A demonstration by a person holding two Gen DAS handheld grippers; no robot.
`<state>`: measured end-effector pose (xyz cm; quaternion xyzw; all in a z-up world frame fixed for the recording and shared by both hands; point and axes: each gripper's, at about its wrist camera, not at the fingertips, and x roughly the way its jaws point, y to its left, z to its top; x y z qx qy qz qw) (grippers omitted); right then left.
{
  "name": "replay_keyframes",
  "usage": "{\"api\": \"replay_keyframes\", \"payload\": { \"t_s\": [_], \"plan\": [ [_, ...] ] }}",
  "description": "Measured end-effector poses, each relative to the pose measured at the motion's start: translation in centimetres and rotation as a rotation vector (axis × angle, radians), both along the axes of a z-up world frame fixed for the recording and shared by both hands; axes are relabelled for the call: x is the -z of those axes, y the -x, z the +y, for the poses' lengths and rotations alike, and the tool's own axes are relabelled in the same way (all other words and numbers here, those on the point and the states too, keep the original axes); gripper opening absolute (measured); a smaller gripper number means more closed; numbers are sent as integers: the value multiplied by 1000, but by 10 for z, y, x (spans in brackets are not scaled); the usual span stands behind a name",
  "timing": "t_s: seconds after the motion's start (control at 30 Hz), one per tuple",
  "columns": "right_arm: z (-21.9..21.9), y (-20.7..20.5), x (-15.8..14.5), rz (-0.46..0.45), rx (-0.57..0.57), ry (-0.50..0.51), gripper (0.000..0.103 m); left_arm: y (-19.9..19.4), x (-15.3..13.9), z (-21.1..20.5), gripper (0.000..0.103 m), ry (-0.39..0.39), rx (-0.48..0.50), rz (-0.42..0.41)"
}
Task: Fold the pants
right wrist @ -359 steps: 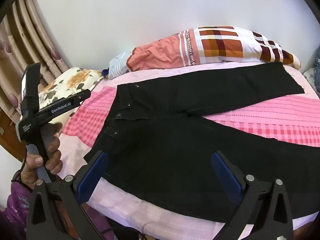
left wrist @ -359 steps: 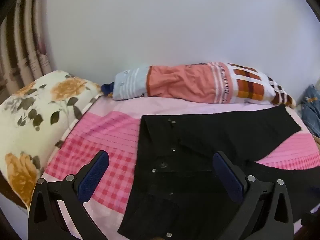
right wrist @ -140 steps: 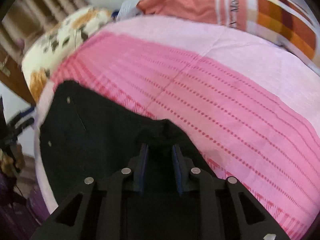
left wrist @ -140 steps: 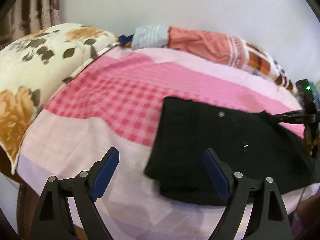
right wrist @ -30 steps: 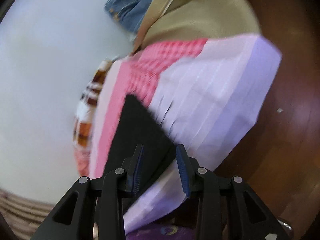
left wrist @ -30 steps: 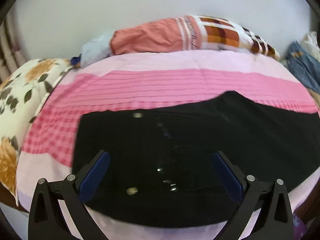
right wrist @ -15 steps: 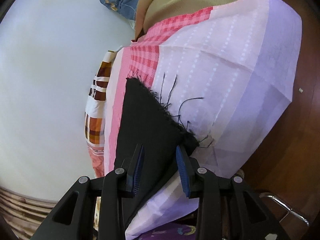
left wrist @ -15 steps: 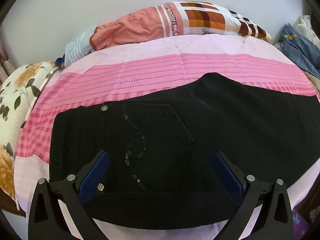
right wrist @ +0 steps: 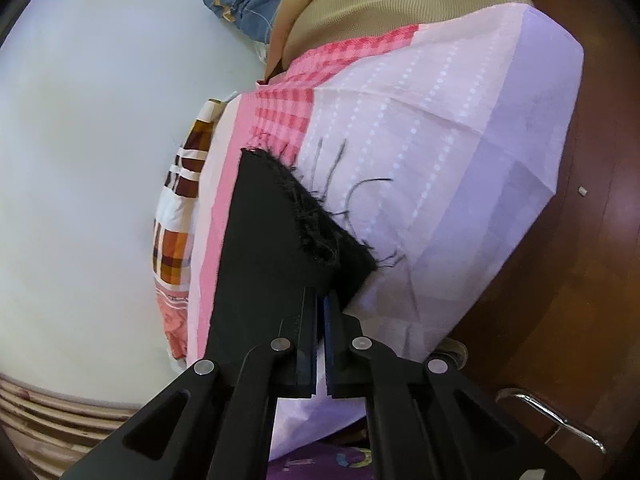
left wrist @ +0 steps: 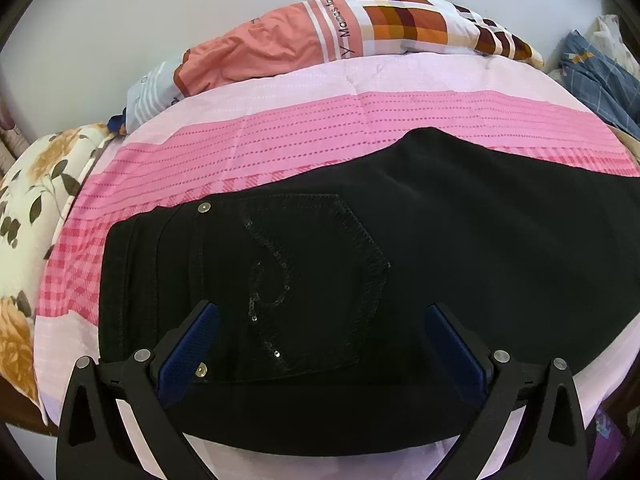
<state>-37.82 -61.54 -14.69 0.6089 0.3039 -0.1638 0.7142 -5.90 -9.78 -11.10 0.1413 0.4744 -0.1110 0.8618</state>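
Note:
Black pants lie folded lengthwise on the pink bed, waistband at the left, legs running off to the right, a sequinned back pocket facing up. My left gripper is open and empty, hovering over the waist and pocket area. In the right wrist view the frayed leg hem lies near the bed's corner. My right gripper is shut on the hem's near corner.
A pink and lilac bedsheet covers the bed. A patterned orange pillow lies along the white wall. A floral pillow is at the left. Blue checked clothes sit at the right. Brown wooden floor lies beyond the bed corner.
My right gripper has closed on the frayed hem corner; half a second ago its fingers stood apart around it. My left gripper has moved slightly closer over the pocket.

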Motion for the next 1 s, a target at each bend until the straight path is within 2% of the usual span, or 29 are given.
{"api": "replay_keyframes", "payload": {
  "t_s": [0.1,0.17,0.23,0.3,0.37,0.43,0.5,0.6,0.67,0.77,0.8,0.83,1.0],
  "plan": [
    [-4,3,10,-31,12,-44,4,-2,6,0,102,-20,8,11],
    [-10,13,17,-80,70,-100,7,-2,11,0,102,-31,16,15],
    [-15,25,14,-46,112,-76,9,-3,15,0,102,-44,18,27],
    [-16,31,14,-61,115,-88,11,-2,17,0,102,-37,21,34],
    [-14,28,13,-68,95,-95,23,-1,17,0,102,-27,24,32],
    [-13,22,12,-80,96,-83,49,-2,16,-1,102,-21,25,35],
    [-13,17,14,-70,103,-86,57,-1,15,-2,102,-10,32,32],
    [-14,10,16,-93,105,-102,57,3,12,-3,102,-3,47,8],
    [-10,0,12,-84,64,-87,54,4,10,-4,102,-4,53,-8],
    [-3,-14,7,-61,13,-62,41,6,8,-4,102,9,51,-22],
    [-1,-17,5,-44,6,-41,28,6,8,-4,102,14,49,-22],
    [0,-20,3,-24,-1,-21,12,6,8,-4,102,18,46,-22],
    [0,-23,1,30,13,-12,8,7,6,1,102,38,37,-23]
  ]
}}
